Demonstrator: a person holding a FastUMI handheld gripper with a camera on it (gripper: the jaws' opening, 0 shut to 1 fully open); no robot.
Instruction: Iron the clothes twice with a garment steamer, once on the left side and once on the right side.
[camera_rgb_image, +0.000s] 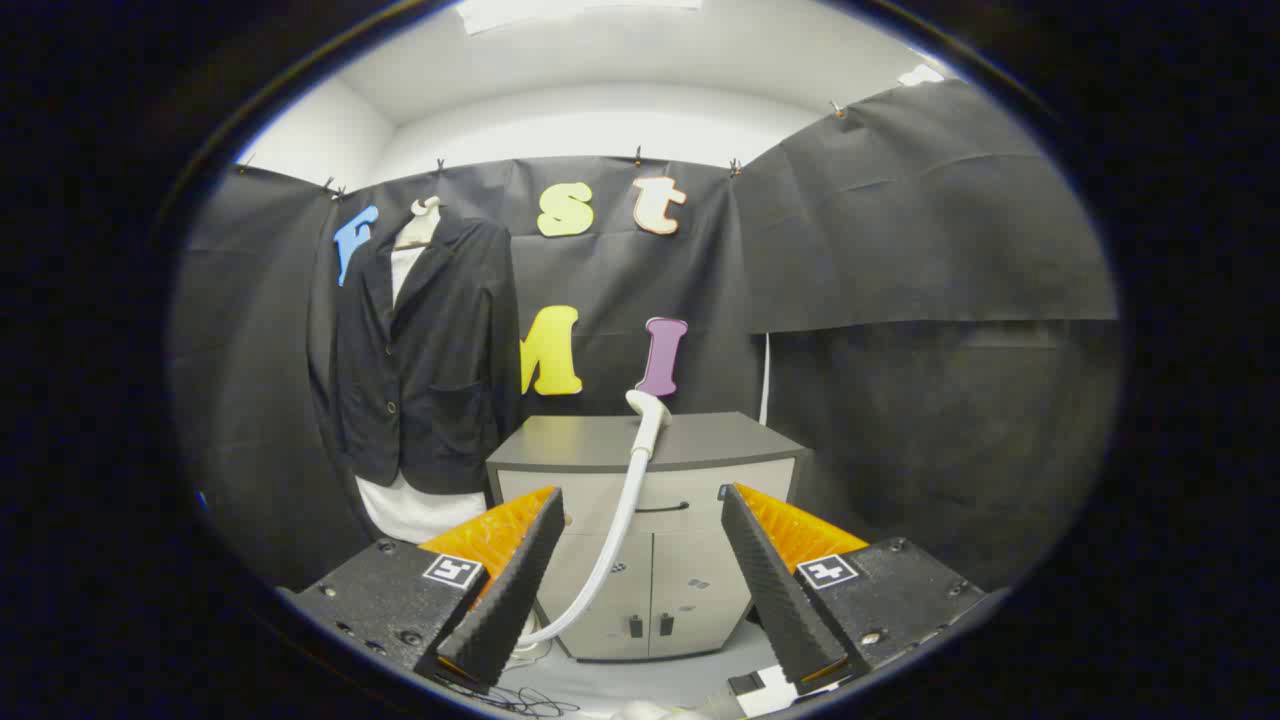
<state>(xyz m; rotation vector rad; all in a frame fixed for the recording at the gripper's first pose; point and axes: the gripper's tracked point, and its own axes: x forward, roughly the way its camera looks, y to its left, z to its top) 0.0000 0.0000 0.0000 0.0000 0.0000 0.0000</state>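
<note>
Hanging on a pale hanger against the booth's black cloth wall, the dark button-front blazer (425, 350) sits beyond and to the left of the tongs (640, 545). Its lapels fall open over a white garment (412, 510), which shows at the neck and extends below the blazer's hem. Two buttons are visible down the blazer's front edge, and a pocket shows on the lower panel. The fabric hangs straight, with light folds near the sleeve.

The tongs stand wide open, holding nothing; their two ridged fingers (510, 590) spread apart with a clear gap between them.

Ahead of the fingers stands a grey cabinet with a dark flat top and two lower doors (650, 560); this serves as the desk. The blazer hangs just beside its left corner.

The white garment steamer head (648, 415) rests upright at the desk's top front edge, its nozzle bent over at the top. Its pale flexible hose (610, 540) runs down across the cabinet front, curving between the fingers toward the floor beside the left finger.
</note>
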